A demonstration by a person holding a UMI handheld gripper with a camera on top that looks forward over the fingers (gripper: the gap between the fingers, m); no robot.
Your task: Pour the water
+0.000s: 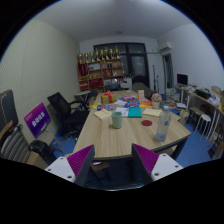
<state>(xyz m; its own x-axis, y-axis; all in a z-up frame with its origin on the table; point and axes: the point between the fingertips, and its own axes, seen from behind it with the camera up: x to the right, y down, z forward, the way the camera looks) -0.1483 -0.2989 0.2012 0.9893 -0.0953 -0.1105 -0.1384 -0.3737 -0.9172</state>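
Observation:
My gripper (116, 162) is held high over the near end of a long wooden table (125, 138). Its two fingers, with purple pads (82, 160), stand wide apart and nothing is between them. Well beyond the fingers a pale green cup (117, 119) stands on the table. A dark red bottle-like container (161, 125) stands to the right of it, with a small red round thing (147, 123) lying between them. Both are far from the fingertips.
Colourful papers and small items (130, 103) crowd the table's far half. Black office chairs (62, 108) stand at the left, another chair (204, 118) at the right. A dark chair back (112, 178) sits just below the fingers. Shelves (100, 68) line the back wall.

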